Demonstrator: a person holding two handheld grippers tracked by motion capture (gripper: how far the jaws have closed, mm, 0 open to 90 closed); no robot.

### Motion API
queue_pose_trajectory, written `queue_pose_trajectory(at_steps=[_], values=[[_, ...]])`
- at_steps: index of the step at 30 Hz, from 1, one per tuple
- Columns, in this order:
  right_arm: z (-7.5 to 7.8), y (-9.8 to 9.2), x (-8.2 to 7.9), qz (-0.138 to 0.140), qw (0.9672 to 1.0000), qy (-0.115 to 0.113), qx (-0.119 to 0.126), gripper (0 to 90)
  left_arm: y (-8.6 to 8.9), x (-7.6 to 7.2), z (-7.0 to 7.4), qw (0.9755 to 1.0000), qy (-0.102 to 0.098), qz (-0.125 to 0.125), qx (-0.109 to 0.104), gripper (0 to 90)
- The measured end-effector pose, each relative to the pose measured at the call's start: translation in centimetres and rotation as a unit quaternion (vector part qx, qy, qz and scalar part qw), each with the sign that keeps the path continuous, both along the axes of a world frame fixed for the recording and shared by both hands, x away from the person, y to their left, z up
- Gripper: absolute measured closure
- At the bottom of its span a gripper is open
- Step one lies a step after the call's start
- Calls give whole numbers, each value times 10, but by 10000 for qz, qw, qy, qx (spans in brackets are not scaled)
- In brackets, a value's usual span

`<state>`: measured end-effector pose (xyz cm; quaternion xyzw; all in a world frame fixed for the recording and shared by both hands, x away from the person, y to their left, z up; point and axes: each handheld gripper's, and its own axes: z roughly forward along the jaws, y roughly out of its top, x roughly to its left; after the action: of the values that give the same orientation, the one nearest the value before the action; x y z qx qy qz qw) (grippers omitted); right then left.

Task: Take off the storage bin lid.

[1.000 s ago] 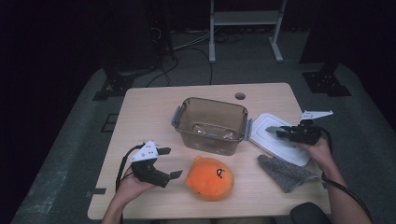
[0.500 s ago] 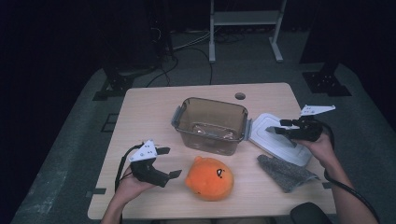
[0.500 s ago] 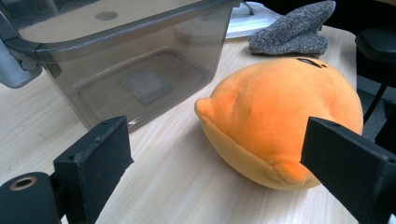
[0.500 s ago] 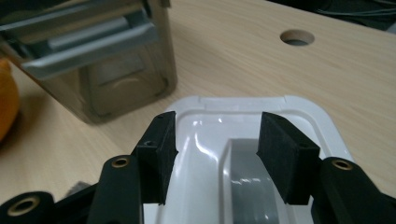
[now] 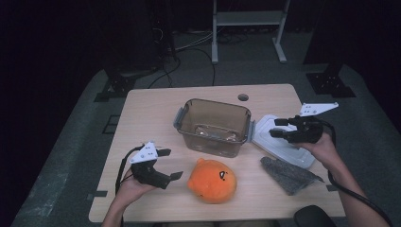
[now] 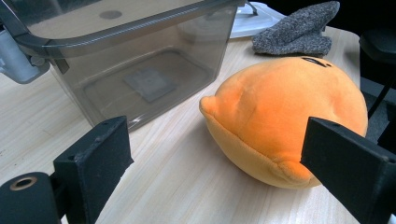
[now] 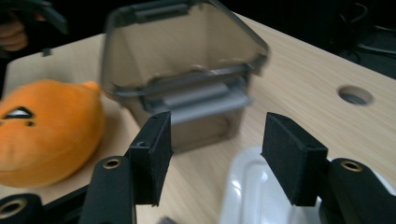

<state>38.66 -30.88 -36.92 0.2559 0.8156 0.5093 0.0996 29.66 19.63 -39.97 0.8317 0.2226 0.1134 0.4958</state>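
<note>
Clearly, the orange plush toy [image 5: 212,180] is found on the table [image 5: 151,113] just to the right of the left gripper [image 5: 166,164], whose jaws stand released and point toward it with nothing between them. The right gripper [image 5: 276,128], its jaws having just been opening and empty, is seen over the white lid [image 5: 279,144], beside the clear container [image 5: 215,126], farther from the toy.

In the right gripper view, the smoky transparent plastic container [image 7: 182,70] beyond the claw is motion-blurred, and the white plastic lid [image 7: 252,196] beneath it runs off the bottom edge.
</note>
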Motion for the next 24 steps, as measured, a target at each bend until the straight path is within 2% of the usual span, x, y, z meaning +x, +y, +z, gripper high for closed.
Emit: queue_pose_trajectory(at_steps=[13,24], values=[[34,47,-22,753,9968,-251,13,371,3,0,0,10000,-11,64,-32,75],[47,88,-37,1334,9906,-279,-149,295,6,1,-1,9999,-2,112,-51,75]])
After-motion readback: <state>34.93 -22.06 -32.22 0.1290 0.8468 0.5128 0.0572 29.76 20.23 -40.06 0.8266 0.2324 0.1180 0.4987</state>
